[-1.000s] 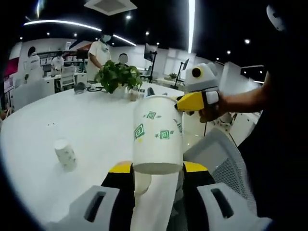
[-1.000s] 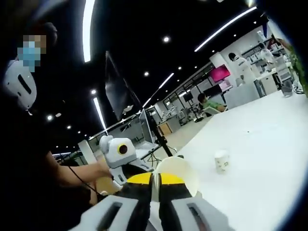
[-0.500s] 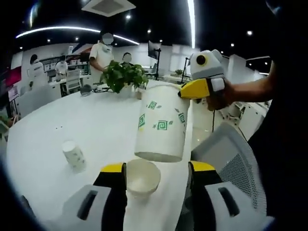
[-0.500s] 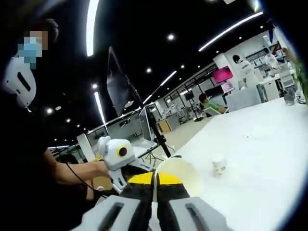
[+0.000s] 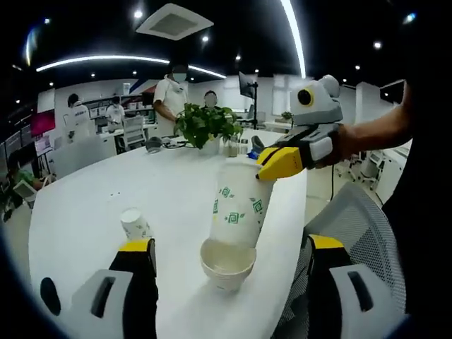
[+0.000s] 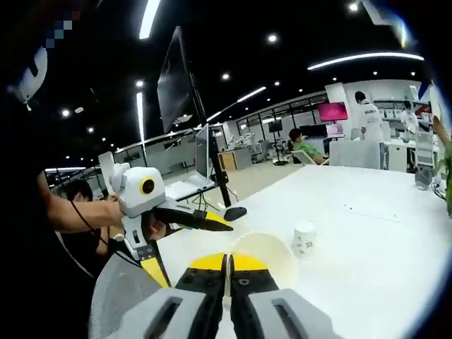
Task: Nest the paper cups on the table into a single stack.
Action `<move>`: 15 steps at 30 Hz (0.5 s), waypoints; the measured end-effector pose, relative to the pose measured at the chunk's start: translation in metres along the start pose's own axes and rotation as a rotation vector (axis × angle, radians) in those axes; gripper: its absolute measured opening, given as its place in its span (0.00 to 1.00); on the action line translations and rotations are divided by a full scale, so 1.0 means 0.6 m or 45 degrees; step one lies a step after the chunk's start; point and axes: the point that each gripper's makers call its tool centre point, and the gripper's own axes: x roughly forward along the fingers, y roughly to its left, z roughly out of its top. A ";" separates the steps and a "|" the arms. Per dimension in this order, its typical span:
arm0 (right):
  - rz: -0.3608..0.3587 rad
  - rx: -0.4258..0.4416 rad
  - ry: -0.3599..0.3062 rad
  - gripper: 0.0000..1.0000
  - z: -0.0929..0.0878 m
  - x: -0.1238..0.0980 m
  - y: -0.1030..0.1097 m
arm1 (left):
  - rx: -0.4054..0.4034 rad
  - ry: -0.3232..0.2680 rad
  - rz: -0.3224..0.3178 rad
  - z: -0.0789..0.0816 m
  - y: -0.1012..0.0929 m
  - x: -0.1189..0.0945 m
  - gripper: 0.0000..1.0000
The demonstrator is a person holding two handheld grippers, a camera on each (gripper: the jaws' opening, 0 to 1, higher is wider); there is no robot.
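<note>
The patterned paper cup (image 5: 237, 206) is hanging upright just above a second paper cup (image 5: 227, 263) that is standing mouth-up near the edge of the white worktop (image 5: 92, 205), its base reaching down to that cup's open mouth. The right hand-held gripper (image 5: 280, 162), coming in from the right of the left gripper view, is pinching the patterned cup by its rim with yellow-tipped jaws, and a person's hand (image 5: 337, 144) is gripping its handle. The left hand-held gripper (image 5: 229, 247) is standing with its jaws spread wide, one on either side of the lower cup and apart from it. A third, small paper cup (image 5: 134, 223) is standing by itself on the worktop, off to the left and well apart from the pair. A potted plant (image 5: 206, 125) is sitting farther back on the worktop, and people are standing behind it.

In the right gripper view, the right hand-held gripper (image 6: 227, 265) is showing its jaws pressed together on the cup's rim (image 6: 263, 260), the left hand-held gripper (image 6: 185, 217) is coming in from the left, and the lone small cup (image 6: 304, 239) is standing on the worktop (image 6: 381, 247) beyond.
</note>
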 end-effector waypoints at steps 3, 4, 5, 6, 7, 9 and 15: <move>-0.011 -0.053 0.069 0.00 -0.015 0.012 -0.001 | -0.001 -0.024 0.011 0.001 -0.003 -0.003 0.93; -0.016 -0.076 0.083 0.00 -0.019 0.016 -0.002 | 0.001 -0.029 0.015 0.001 -0.003 -0.004 0.94; -0.029 -0.106 0.112 0.00 -0.025 0.021 -0.004 | 0.006 -0.037 0.023 0.000 -0.003 -0.007 0.96; -0.028 -0.112 0.116 0.00 -0.027 0.025 -0.002 | 0.009 -0.042 0.028 0.000 -0.004 -0.008 0.96; -0.024 -0.109 0.118 0.00 -0.027 0.029 0.000 | 0.010 -0.049 0.032 0.001 -0.004 -0.010 0.97; -0.019 -0.169 0.167 0.00 -0.037 0.038 0.005 | -0.017 -0.093 0.033 0.006 -0.008 -0.014 0.98; 0.009 -0.222 0.244 0.00 -0.058 0.063 0.019 | -0.025 -0.117 0.046 0.008 -0.010 -0.021 0.96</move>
